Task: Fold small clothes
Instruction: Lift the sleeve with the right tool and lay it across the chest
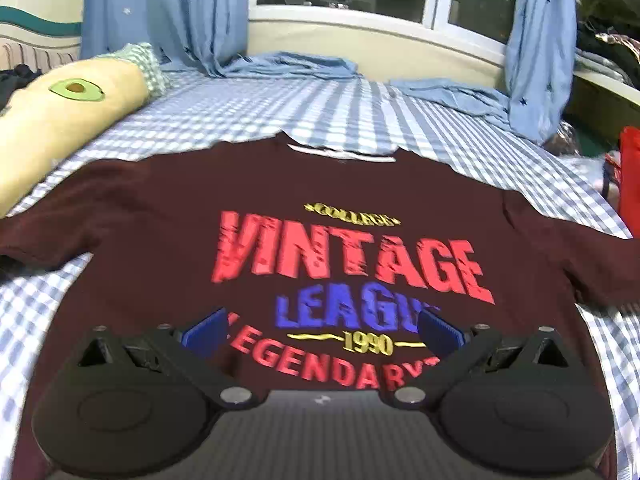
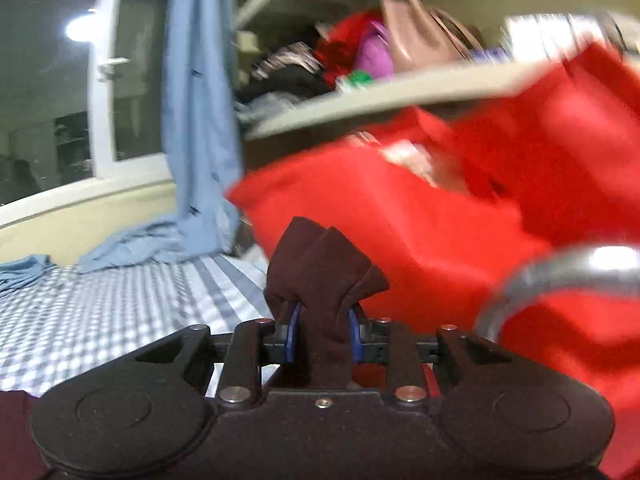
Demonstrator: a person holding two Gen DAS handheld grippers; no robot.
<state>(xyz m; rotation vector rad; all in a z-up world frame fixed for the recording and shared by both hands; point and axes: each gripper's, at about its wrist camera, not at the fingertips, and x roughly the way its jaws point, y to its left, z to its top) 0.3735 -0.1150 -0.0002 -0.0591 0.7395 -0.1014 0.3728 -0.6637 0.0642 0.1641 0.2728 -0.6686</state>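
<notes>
Item 1, nearest: our left tongs (image 1: 320, 328), blue pads spread wide, holding nothing. They hover over the lower chest of the garment, one pad to each side of the printed lettering.

Item 2, nearest in the other view: our right tongs (image 2: 323, 334), pressed together on a bunched fold of dark maroon fabric (image 2: 326, 276). The cloth rises in a crumpled tuft above the pads. We judge it to be an edge or sleeve of the same shirt, though that view does not show the join.

Item 3: maroon T-shirt (image 1: 168, 248), printed side up, lying spread on the bed (image 1: 320, 112) with the collar away from us and both sleeves out to the sides. Handling, as we judge it: light, soft knit, limp, no stiffness of its own. It will sag and drag rather than hold a crease, and it will slide somewhat on the sheet. Not fragile. The printed patch looks slightly thicker and may resist a fold across it. Best holds: hem corners, shoulder seams and sleeve ends, pinching both layers so that the back comes along with the front.

Item 4: checked blue-and-white sheet, beneath the shirt.

Item 5: long yellow pillow (image 1: 68, 120) with an avocado motif, at the left of the bed.

Item 6: red bag (image 2: 460, 220), blurred, just beyond our right tongs.

Item 7, farthest: blue curtains (image 1: 176, 12) and window.
</notes>
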